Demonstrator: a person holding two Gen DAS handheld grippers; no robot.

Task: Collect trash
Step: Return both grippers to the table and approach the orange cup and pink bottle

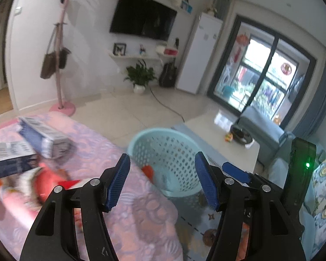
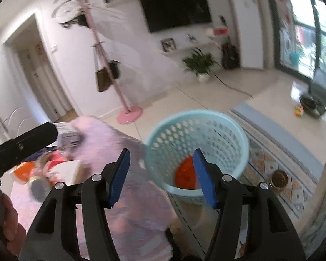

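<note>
Your trash pile (image 1: 32,174) on the pink cover is smeared by motion, so you cannot read the boxes (image 1: 41,137). The basket (image 2: 195,134) blurs too; a blue finger (image 2: 203,178) hides part of the orange wrapper (image 2: 184,174) inside.

Left gripper (image 1: 163,180): jaws parted, nothing between the blue pads; tilted downward
Right gripper (image 2: 162,177): jaws parted, empty; tilted downward
Hand (image 2: 9,224): at the right view's lower left edge, blurred
</note>
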